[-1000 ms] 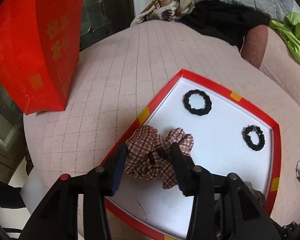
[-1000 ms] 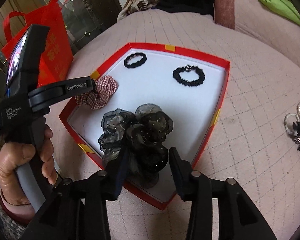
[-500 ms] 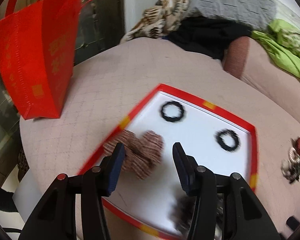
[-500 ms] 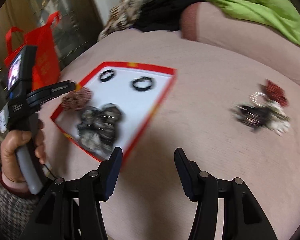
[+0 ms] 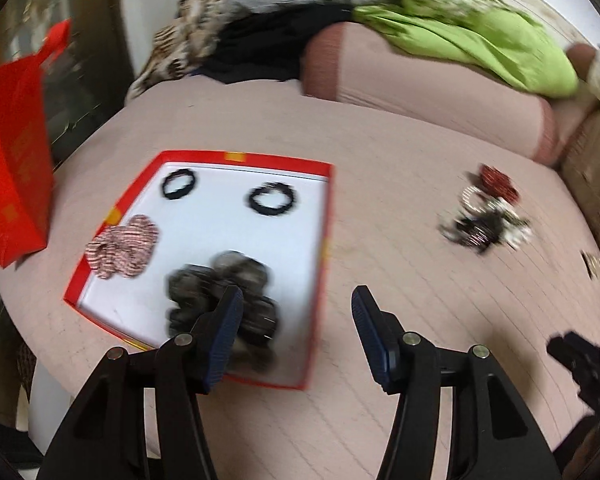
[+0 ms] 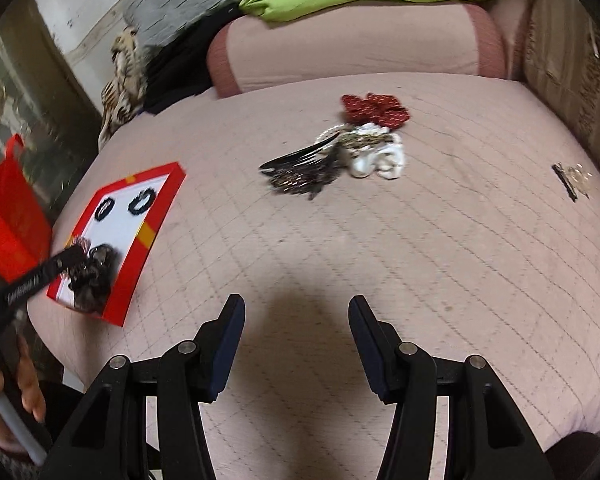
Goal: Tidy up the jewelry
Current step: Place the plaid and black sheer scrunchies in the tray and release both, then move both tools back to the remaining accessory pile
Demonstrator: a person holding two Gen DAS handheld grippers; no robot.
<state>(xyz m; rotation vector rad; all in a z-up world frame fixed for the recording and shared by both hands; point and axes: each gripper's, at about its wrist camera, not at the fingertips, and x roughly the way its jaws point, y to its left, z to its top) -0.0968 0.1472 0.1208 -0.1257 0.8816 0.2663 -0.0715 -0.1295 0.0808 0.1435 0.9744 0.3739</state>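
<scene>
The red-rimmed tray [image 5: 327, 220] with a white floor holds two black hair ties [image 5: 179, 184], a plaid scrunchie [image 5: 122, 246] and a black gauzy scrunchie [image 5: 220, 284]. My left gripper [image 5: 296, 312] hangs over the tray's near right corner, its jaws opening, with nothing between them. A pile of loose jewelry [image 6: 340, 152] with a red scrunchie [image 6: 376, 108] lies on the pink quilt, well ahead of my right gripper [image 6: 296, 316]. That gripper is open and holds nothing. The pile [image 5: 484, 216] also shows to the right in the left wrist view.
A red bag [image 5: 12, 168] stands left of the tray [image 6: 134, 280]. A pink bolster [image 6: 356, 48], green cloth [image 5: 468, 40] and dark clothes lie behind. A small clip [image 6: 572, 178] sits at the quilt's right edge. A hand [image 6: 20, 392] holds the left tool.
Both grippers drew back from the tray and swung right. The plaid scrunchie and the black scrunchie now lie free in the tray, and the loose jewelry pile has come into view.
</scene>
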